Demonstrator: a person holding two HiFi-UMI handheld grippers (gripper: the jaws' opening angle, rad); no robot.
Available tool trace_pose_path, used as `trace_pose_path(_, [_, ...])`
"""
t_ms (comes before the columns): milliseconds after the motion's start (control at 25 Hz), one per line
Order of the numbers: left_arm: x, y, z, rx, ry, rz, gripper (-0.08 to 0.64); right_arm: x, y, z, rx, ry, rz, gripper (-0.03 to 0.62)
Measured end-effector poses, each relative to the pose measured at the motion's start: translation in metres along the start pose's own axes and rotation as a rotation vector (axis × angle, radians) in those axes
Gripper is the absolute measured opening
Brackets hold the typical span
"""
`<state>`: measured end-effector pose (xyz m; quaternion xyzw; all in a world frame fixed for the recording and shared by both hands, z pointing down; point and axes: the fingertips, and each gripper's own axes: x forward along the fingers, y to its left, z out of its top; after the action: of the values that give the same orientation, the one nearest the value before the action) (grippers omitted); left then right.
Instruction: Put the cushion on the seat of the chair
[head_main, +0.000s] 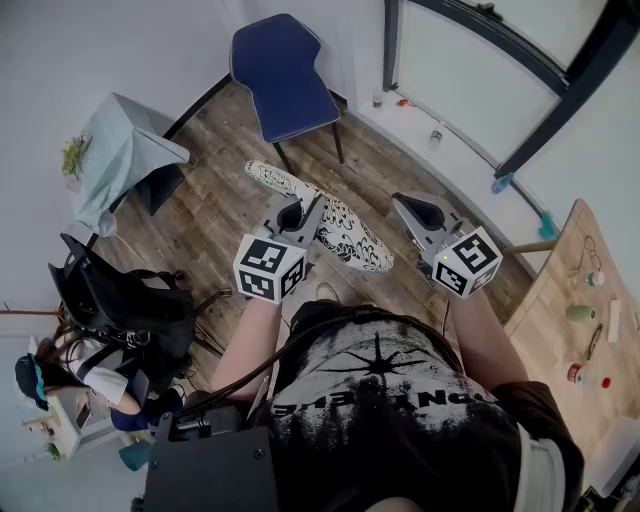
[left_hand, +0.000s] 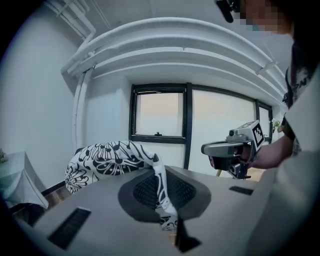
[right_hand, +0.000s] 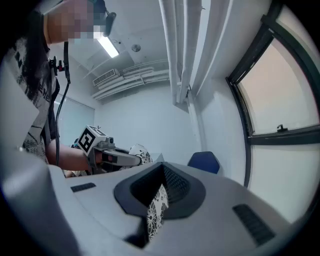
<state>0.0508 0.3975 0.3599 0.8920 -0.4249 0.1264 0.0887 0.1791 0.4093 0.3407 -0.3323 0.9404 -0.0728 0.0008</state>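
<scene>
The cushion (head_main: 330, 220), white with a black flower print, hangs in the air between my two grippers, above the wooden floor. My left gripper (head_main: 300, 215) is shut on its near edge; in the left gripper view the printed fabric (left_hand: 162, 187) runs up out of the closed jaws to the bulk of the cushion (left_hand: 102, 160). My right gripper (head_main: 402, 203) is level, with a strip of the cushion (right_hand: 157, 210) pinched between its jaws. The blue chair (head_main: 285, 80) stands farther ahead by the wall with a bare seat, and it also shows as the blue chair (right_hand: 202, 162) beyond the right jaws.
A small table under a pale cloth (head_main: 125, 160) stands at the left. A black chair with bags (head_main: 130, 300) and a seated person (head_main: 60, 370) are at the lower left. A wooden table (head_main: 560, 300) with small items is at the right. Windows (head_main: 500, 70) line the far wall.
</scene>
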Motion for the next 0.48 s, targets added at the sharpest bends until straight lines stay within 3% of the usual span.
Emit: trace_pose_path(480, [0.0053,-0.0015,0.0023,-0.005,-0.005,-0.003,0.023,0.0044,-0.0009,-0.0070,-0.006,0.022,0.025,0.017])
